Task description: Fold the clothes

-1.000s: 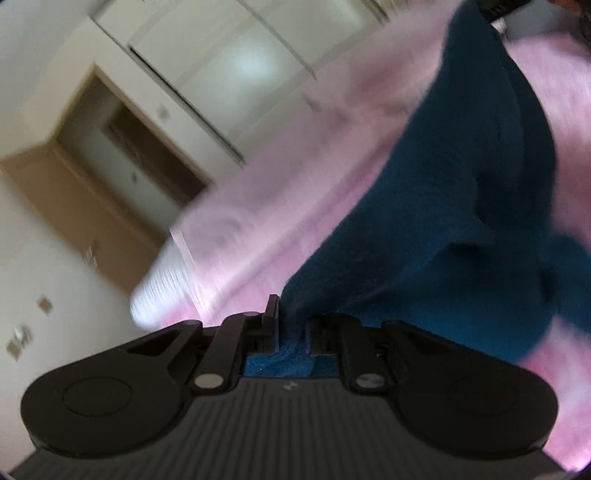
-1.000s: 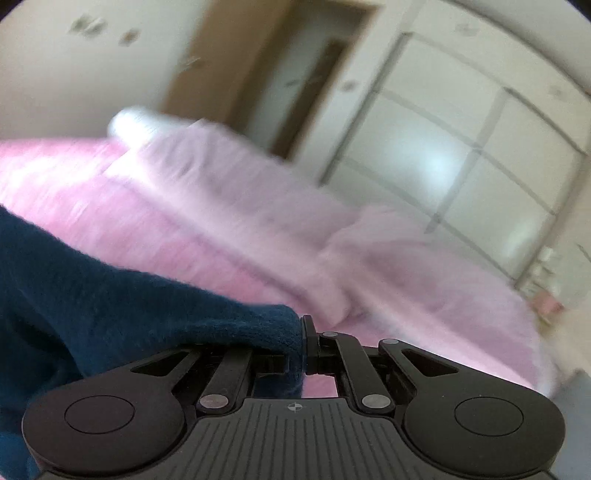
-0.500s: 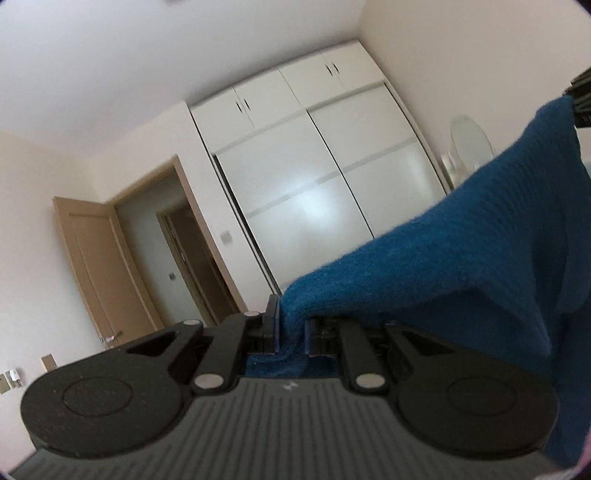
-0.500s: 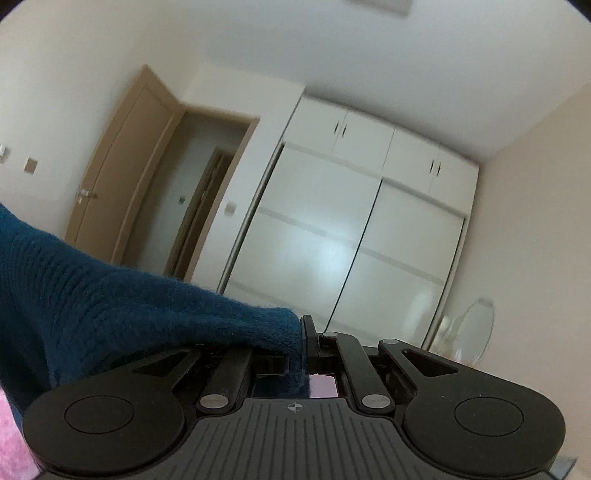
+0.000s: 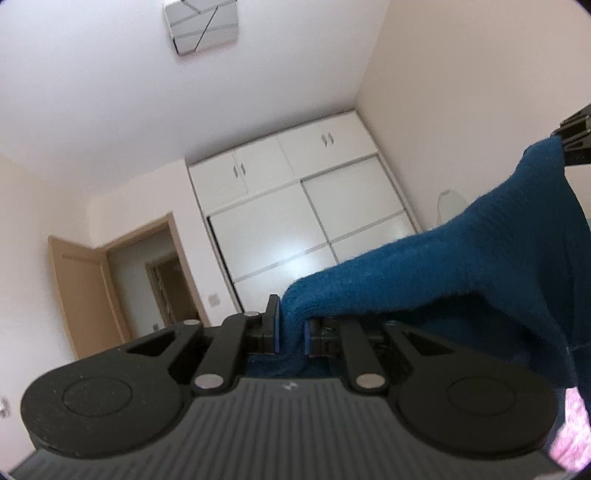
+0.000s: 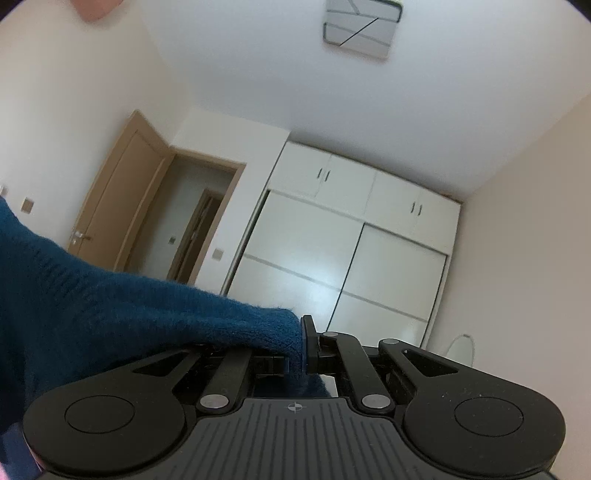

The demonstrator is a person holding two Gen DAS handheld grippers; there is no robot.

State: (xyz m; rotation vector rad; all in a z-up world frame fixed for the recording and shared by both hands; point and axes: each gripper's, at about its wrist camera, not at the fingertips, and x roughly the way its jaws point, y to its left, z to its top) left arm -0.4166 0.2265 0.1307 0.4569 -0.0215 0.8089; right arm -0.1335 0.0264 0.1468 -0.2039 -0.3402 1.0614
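A dark blue knitted sweater (image 5: 443, 273) hangs in the air between both grippers. My left gripper (image 5: 291, 332) is shut on one edge of it, the knit bunched between the blue pads. From there the cloth stretches up to the right, where the tip of my right gripper (image 5: 576, 138) pinches its other end at the picture's edge. In the right wrist view my right gripper (image 6: 295, 350) is shut on the sweater (image 6: 110, 310), which runs off to the left. Both grippers point slightly upward at the far wall.
A white sliding-door wardrobe (image 5: 295, 229) fills the far wall, with an open brown door (image 6: 122, 195) and doorway to its left. A square ceiling lamp (image 6: 364, 31) is overhead. A strip of the pink bed cover (image 5: 572, 424) shows at the lower right.
Both grippers have risen with the sweater in them and tilted upward. The pink bed has dropped out of view, and the wardrobe, door and ceiling have come into it.
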